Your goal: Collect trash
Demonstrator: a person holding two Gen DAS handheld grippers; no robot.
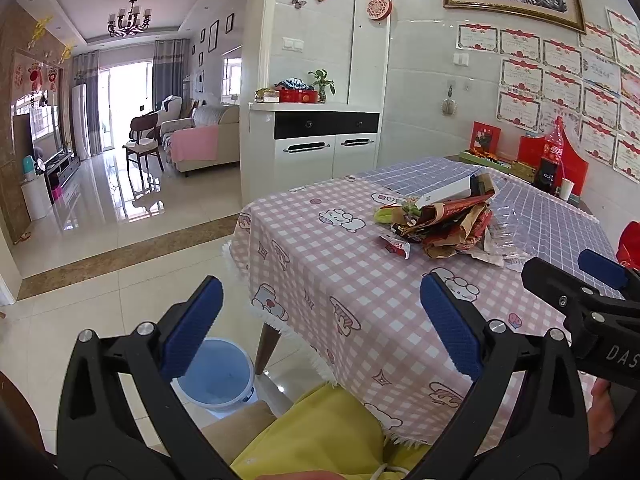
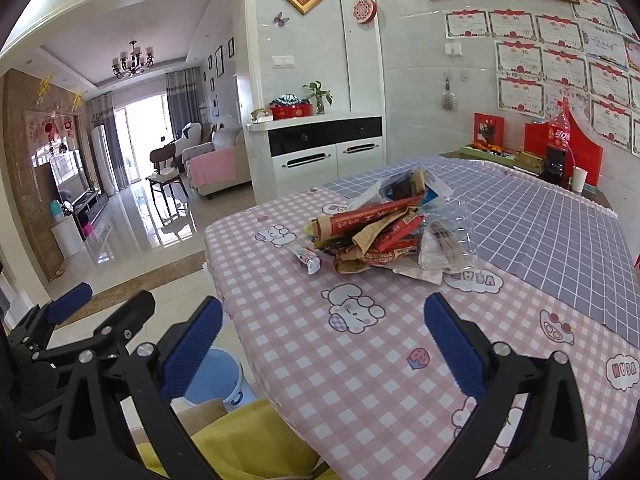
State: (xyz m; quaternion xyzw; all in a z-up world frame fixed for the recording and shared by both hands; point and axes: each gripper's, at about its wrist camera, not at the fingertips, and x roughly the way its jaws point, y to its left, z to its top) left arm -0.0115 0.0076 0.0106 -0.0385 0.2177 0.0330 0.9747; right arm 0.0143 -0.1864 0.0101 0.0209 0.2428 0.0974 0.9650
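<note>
Approach step: I hold left gripper (image 1: pixel 320 328) and right gripper (image 2: pixel 323 340) empty, jaws apart; next, reach the wrapper pile (image 2: pixel 384 236) (bucket (image 1: pixel 218 376) waits below).

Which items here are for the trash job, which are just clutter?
Job:
- pile of wrappers and packaging
- loose small wrapper
- blue bucket
- left hand-held gripper, right hand-held gripper, both open

Lying about:
- cola bottle
- paper cup
- potted plant
</note>
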